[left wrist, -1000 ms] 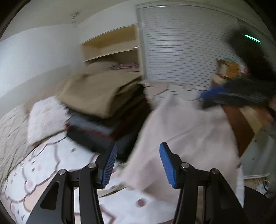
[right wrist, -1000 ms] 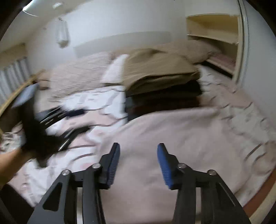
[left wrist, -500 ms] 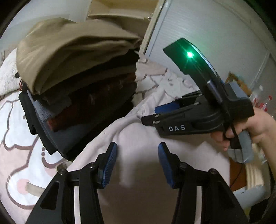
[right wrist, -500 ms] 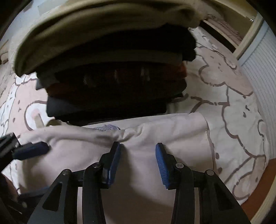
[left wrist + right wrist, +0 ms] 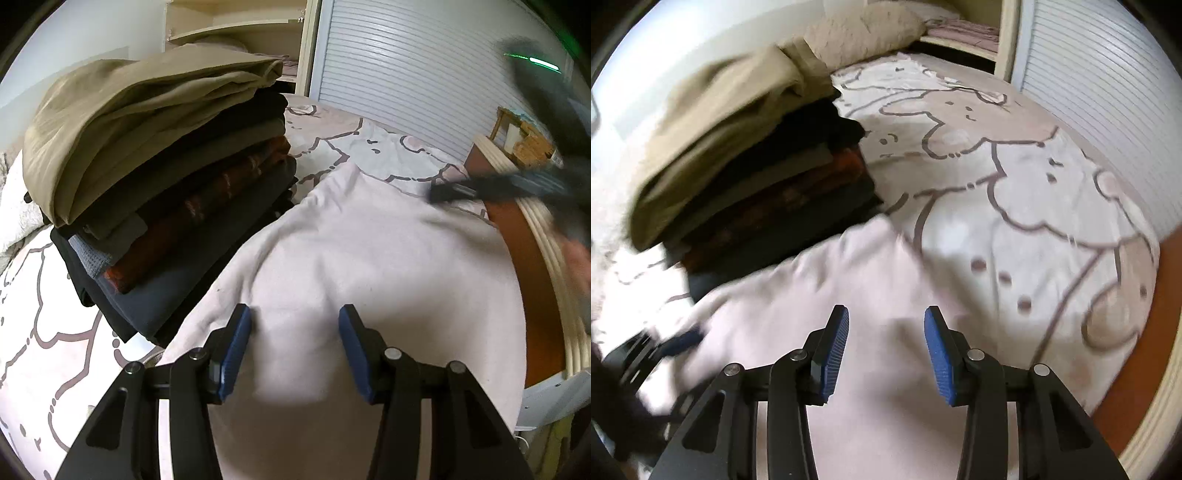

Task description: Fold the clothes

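Observation:
A pale pink garment (image 5: 369, 258) lies spread on the bed; it also shows in the right wrist view (image 5: 849, 295). My left gripper (image 5: 293, 349) is open and empty just above the garment. My right gripper (image 5: 884, 347) is open and empty above the garment's right part. The right gripper shows blurred in the left wrist view (image 5: 517, 184) at the far right; the left gripper shows blurred in the right wrist view (image 5: 668, 343) at lower left.
A tall stack of folded clothes (image 5: 155, 177), khaki on top, stands on the bed left of the garment; it shows in the right wrist view (image 5: 746, 166). The cartoon-print bedsheet (image 5: 1034, 206) extends right. A brown bed edge (image 5: 532, 295), shuttered door (image 5: 406, 74) and shelves lie beyond.
Both grippers have pulled back from the stack and stayed open. The right gripper has swung away to the right in the left wrist view. The garment lies flatter.

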`<move>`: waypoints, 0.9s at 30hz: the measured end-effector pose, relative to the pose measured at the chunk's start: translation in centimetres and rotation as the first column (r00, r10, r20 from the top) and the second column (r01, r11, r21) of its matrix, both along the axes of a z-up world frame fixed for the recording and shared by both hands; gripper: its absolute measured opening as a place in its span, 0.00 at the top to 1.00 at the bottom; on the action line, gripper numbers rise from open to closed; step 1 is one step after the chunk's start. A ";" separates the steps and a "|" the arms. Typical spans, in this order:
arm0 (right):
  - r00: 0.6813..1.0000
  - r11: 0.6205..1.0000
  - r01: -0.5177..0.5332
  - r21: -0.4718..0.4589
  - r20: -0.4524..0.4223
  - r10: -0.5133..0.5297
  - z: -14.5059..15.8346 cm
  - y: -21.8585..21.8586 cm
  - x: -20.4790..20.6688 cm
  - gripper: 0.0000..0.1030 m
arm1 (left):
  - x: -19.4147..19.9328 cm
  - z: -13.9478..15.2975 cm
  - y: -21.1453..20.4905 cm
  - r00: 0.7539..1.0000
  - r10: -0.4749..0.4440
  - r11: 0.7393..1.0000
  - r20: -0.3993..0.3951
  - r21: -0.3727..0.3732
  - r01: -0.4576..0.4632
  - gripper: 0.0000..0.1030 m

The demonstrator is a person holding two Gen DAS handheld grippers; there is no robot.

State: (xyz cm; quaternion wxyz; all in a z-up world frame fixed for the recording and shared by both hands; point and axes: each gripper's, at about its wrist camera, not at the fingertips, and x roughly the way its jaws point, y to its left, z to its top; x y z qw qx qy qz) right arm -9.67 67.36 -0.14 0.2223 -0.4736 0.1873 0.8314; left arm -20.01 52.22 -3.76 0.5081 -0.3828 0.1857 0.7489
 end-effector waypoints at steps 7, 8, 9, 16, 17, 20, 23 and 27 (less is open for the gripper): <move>0.995 0.984 0.050 -0.173 -0.074 -0.063 -3.3 -5.0 6.9 0.57 | 0.9 0.2 -1.1 0.999 0.019 1.000 -0.032 0.010 -0.019 0.52; 0.993 0.972 0.079 -0.222 -0.069 -0.096 -4.4 -4.9 7.3 0.57 | 1.2 0.3 -1.0 0.999 0.017 1.000 -0.046 0.012 -0.016 0.52; 0.990 0.962 0.102 -0.253 -0.066 -0.123 -5.1 -4.9 7.7 0.58 | 1.5 0.3 -1.0 0.998 0.014 1.000 -0.061 0.015 -0.013 0.52; 0.986 0.977 0.116 -0.181 -0.100 -0.136 -3.9 -5.5 8.3 0.57 | 5.4 1.2 -4.3 0.990 -0.028 0.999 -0.140 0.029 0.033 0.52; 0.984 0.978 0.118 -0.170 -0.109 -0.137 -3.7 -5.5 8.8 0.57 | 6.2 1.2 -5.1 0.988 -0.030 0.999 -0.154 0.031 0.035 0.52; 0.980 0.983 0.124 -0.138 -0.137 -0.143 -3.1 -5.7 10.0 0.57 | 9.2 0.8 -7.1 0.983 -0.089 0.996 -0.163 -0.002 0.090 0.52; 0.971 0.983 0.139 -0.118 -0.176 -0.159 -1.9 -5.9 11.7 0.57 | 12.6 0.0 -8.3 0.964 -0.185 0.983 -0.193 -0.056 0.177 0.50; 0.960 0.982 0.162 -0.097 -0.213 -0.179 -0.8 -6.3 13.7 0.43 | 15.3 -1.4 -8.9 0.937 -0.262 0.963 -0.231 -0.125 0.238 0.42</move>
